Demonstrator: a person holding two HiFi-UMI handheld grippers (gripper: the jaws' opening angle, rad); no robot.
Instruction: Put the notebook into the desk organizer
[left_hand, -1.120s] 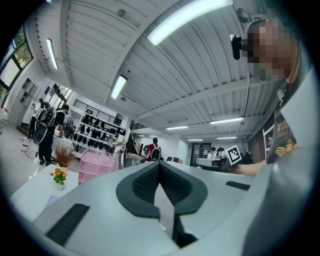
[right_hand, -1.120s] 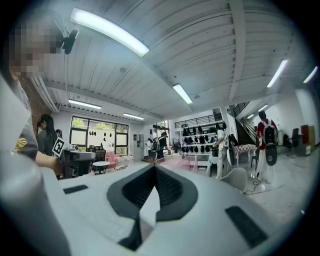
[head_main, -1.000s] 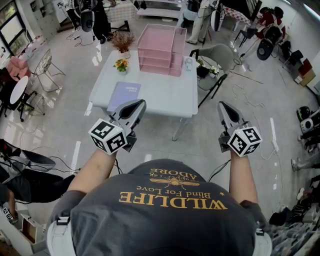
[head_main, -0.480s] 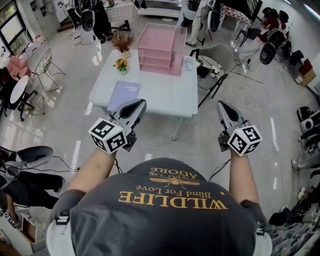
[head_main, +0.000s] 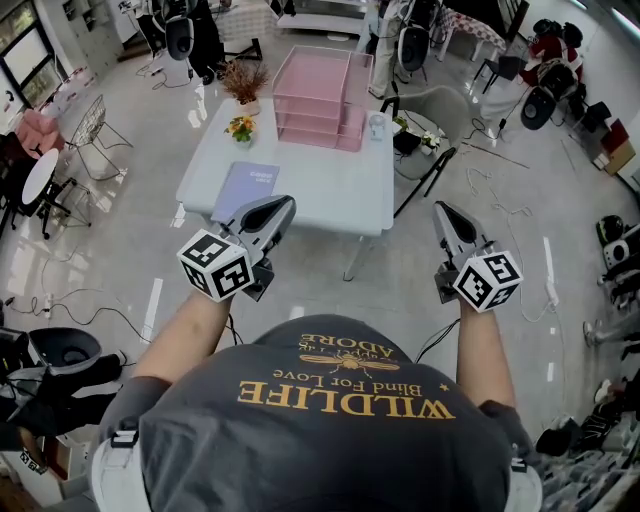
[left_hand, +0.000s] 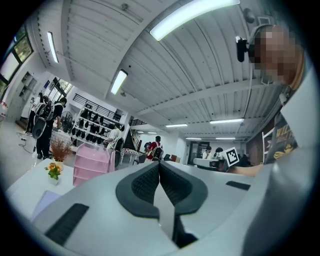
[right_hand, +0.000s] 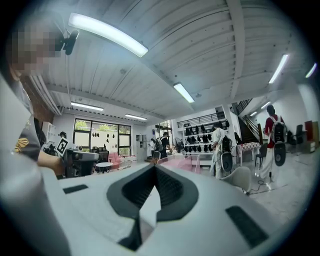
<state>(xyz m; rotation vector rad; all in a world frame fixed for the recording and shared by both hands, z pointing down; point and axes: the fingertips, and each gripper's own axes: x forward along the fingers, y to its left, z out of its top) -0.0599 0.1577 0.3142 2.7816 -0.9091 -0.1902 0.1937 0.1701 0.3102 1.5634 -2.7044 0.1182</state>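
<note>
A lavender notebook lies flat on the left part of a white table. At the table's far edge stands a pink wire desk organizer with stacked trays; it also shows in the left gripper view as the pink organizer. My left gripper is shut and empty, hovering just short of the table's near edge, right of the notebook. My right gripper is shut and empty too, over the floor to the right of the table. Both sets of jaws meet tip to tip in the gripper views.
A dried-flower pot and a small orange flower pot stand at the table's back left. A small white bottle sits beside the organizer. A grey chair stands at the right, other chairs and cables lie on the floor, and people stand at the back.
Both grippers have hardly moved. A person with a dark chair at the lower left has shifted further down and left.
</note>
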